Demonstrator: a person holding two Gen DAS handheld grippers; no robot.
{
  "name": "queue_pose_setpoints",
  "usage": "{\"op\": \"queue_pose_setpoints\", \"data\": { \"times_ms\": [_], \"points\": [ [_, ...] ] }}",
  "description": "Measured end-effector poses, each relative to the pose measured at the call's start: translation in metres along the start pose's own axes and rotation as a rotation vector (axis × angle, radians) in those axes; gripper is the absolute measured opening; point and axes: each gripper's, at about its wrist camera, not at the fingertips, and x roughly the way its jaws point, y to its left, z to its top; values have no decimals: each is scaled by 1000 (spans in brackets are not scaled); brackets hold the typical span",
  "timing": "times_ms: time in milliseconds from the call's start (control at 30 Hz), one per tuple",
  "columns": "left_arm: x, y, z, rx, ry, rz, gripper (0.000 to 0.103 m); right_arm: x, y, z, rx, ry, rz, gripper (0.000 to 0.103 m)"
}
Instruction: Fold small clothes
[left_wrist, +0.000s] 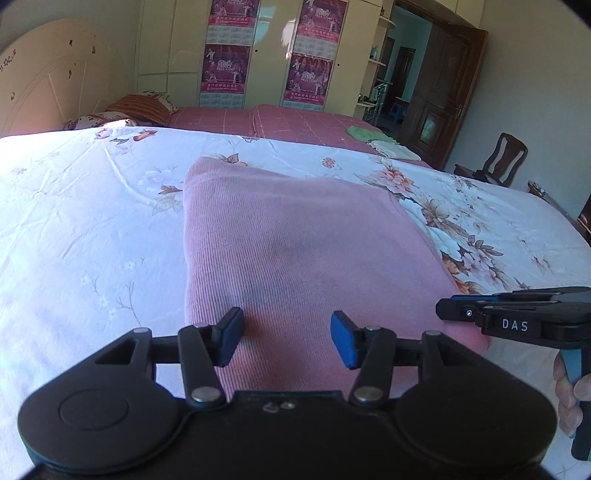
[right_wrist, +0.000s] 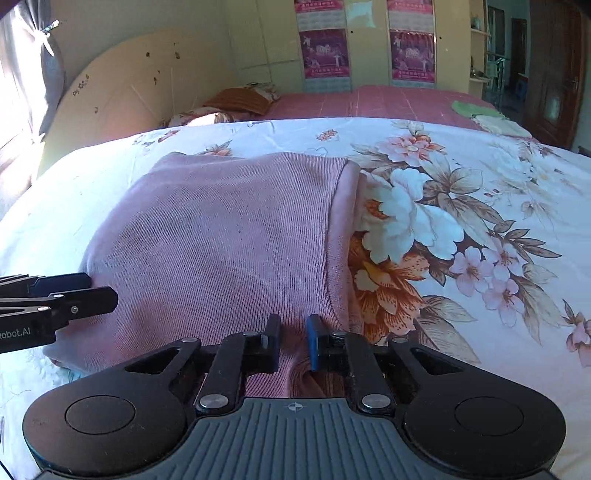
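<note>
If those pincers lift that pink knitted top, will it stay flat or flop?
The pink top would probably droop: it's soft ribbed knit, already bunching at the near hem. Likely light. The floral sheet may let it slide.

A pink ribbed knit garment (right_wrist: 221, 236) lies folded into a roughly rectangular shape on the bed's white floral sheet (right_wrist: 461, 192). Its surface is mostly flat. Along its right side a folded-under layer shows as a smooth band. The near edge is bunched into a small raised fold.
</note>
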Motion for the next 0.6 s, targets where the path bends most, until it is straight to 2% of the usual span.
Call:
{"op": "queue_pose_setpoints", "data": {
  "times_ms": [67,100,167,200,267,367,400,433,500,533,600],
  "points": [
    [-5,-4,-3,3,7,8,57,-15,6,-2,-6,-30,8,14],
    [-4,-7,-5,9,11,18,65,-17,11,-6,-37,-31,-14,14],
    [2,-10,-11,20,27,39,66,-7,10,-15,-53,16,-79,14],
    [4,-11,-14,26,31,49,66,0,2,-19,-15,37,-84,14],
    [5,-11,-16,32,28,56,66,0,-13,-23,84,26,-49,14],
    [5,-11,-15,23,33,57,70,-2,-6,-20,43,43,-67,15],
    [3,-11,-14,15,35,55,75,-3,-4,-19,36,45,-67,21],
    [1,-11,-13,5,38,55,86,-4,-3,-19,50,45,-60,28],
    [-3,-12,-10,-27,56,71,101,-13,-5,-19,117,37,-30,40],
    [-7,-12,-9,-47,60,78,103,-19,-6,-20,144,31,-15,45],
    [-17,-14,-8,-66,73,88,103,-35,-3,-21,160,30,0,46]
  ]
}}
